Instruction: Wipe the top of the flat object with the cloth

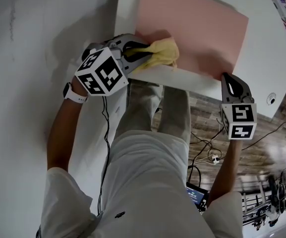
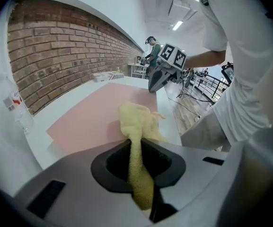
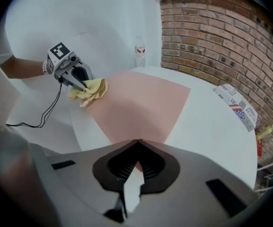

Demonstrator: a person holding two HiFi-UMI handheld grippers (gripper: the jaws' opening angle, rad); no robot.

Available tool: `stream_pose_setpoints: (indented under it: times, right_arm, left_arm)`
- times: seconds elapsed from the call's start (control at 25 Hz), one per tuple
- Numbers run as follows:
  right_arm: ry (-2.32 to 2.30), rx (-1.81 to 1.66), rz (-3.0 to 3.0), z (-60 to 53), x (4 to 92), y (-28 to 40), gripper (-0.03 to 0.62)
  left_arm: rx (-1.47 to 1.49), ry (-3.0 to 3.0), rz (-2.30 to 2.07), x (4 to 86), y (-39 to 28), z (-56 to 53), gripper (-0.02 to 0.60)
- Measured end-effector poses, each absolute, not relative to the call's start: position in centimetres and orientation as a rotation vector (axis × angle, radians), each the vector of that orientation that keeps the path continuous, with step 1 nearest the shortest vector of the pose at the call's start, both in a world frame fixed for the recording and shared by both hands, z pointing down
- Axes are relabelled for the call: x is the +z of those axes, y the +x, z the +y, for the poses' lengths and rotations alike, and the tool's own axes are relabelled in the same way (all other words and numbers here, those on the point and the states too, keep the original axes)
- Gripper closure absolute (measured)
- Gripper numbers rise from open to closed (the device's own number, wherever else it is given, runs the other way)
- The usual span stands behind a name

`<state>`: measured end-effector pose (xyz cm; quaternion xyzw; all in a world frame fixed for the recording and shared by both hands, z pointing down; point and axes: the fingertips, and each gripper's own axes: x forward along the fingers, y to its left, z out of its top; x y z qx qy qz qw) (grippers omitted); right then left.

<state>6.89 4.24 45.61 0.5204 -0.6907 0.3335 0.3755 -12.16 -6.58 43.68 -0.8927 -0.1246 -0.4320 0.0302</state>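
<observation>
Wiping step in hand, judged. Left gripper (image 1: 137,54) clenched on cloth (image 1: 162,52) at the sheet's (image 1: 197,29) near-left corner. Right gripper (image 1: 227,78) closed and empty at the near-right corner. Next move calls for sweeping the cloth right and far.

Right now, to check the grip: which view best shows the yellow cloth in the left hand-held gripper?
The left gripper view: the yellow cloth is pinched between the jaws, close up. The head view shows its bunched end; the right gripper view shows it small, distant.
</observation>
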Motion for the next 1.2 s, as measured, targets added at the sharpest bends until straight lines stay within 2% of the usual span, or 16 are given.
stream_pose_setpoints:
  times: [0.28,0.72,0.92,1.2]
  right_arm:
    - [1.267,0.772,-1.762,3.6,44.9,6.7,0.586]
    - [1.065,0.612,-1.858,0.5,45.3,0.8,0.588]
    - [1.011,0.745,-1.896,0.6,45.6,0.7,0.589]
    - [0.974,0.705,-1.873,0.5,45.7,0.7,0.589]
  left_arm:
    - [-1.345,-2.667,-0.476,43.7,-11.8,-6.5,0.514]
    - [-1.355,-2.619,-0.531,43.8,-11.9,-6.4,0.515]
    - [-1.369,-2.58,-0.605,43.8,-11.6,-6.6,0.514]
    - [-1.358,-2.485,-0.742,44.0,-9.6,-7.4,0.506]
